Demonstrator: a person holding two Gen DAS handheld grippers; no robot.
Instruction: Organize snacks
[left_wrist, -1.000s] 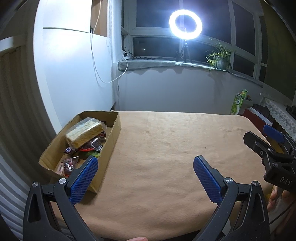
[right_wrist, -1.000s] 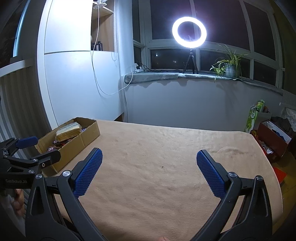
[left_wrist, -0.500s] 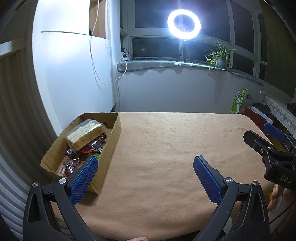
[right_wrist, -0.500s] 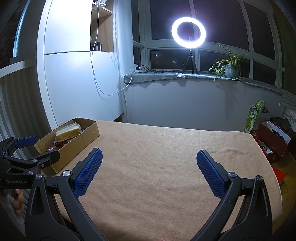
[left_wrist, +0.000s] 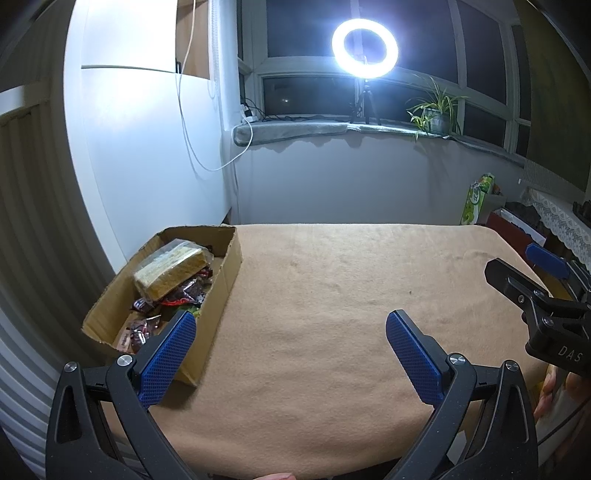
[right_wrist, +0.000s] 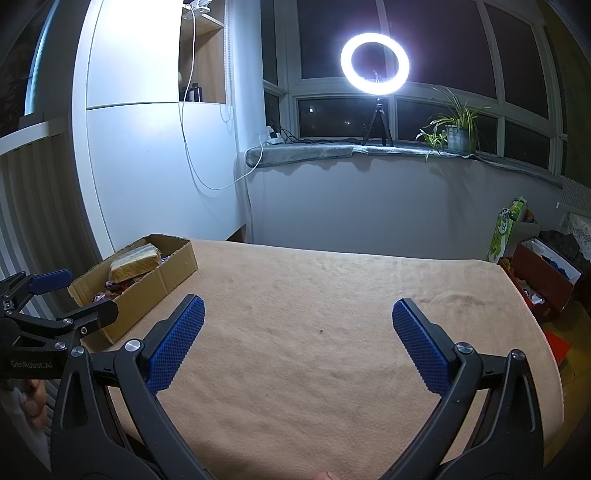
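A cardboard box (left_wrist: 225, 273) sits at the table's left edge and holds a clear-wrapped yellow cake pack (left_wrist: 170, 271) on top of several dark red wrapped snacks (left_wrist: 184, 291). The box also shows in the right wrist view (right_wrist: 147, 291). My left gripper (left_wrist: 290, 349) is open and empty, just right of the box's near end, above the tan cloth. My right gripper (right_wrist: 297, 345) is open and empty over the cloth's front middle. Each gripper shows at the other view's edge.
A tan cloth covers the table (left_wrist: 332, 295). A white cabinet (left_wrist: 147, 166) stands behind the box. A ring light (left_wrist: 365, 48) and a potted plant (left_wrist: 436, 114) stand on the windowsill. Boxes and bags (right_wrist: 535, 273) lie on the floor at the right.
The left wrist view has drifted slightly, so the box sits a little nearer the view's middle. Both grippers stay open and empty.
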